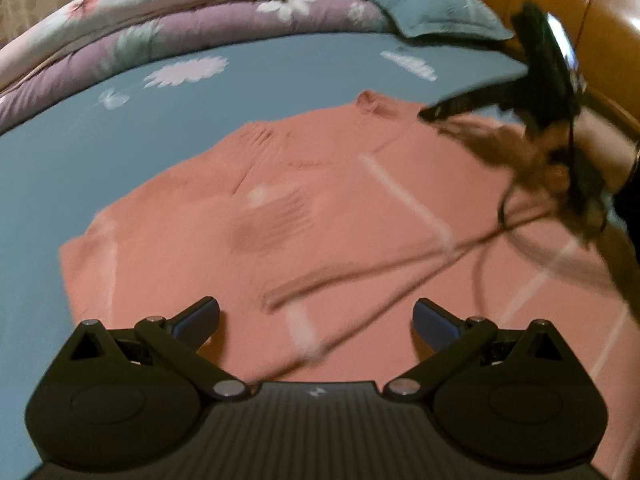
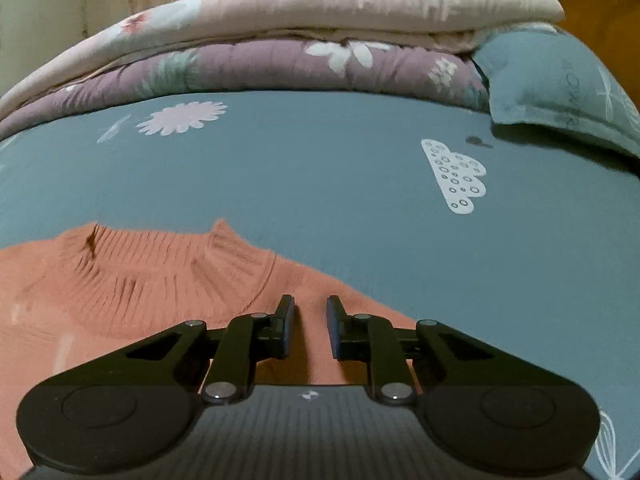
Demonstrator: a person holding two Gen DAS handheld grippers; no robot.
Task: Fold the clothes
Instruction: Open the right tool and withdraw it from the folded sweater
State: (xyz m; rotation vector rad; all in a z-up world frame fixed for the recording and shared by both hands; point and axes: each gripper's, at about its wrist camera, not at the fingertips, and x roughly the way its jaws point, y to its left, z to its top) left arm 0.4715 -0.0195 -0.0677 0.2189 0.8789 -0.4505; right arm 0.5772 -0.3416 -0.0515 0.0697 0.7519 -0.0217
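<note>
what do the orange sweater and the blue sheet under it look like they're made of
Orange sweater: looks like a soft knit, perhaps wool or acrylic; ribbed ridges run around the neck, with a matte, slightly fuzzy surface.
Blue sheet: looks like smooth woven cotton or a blend; flat, matte, with printed white flowers and no visible pile.

Only 1 piece of lettering shows: on the teal pillow (image 2: 560,84) at about 2 o'clock in the right wrist view, faint pale letters run vertically, too blurred to read. Nothing else carries readable text.
</note>
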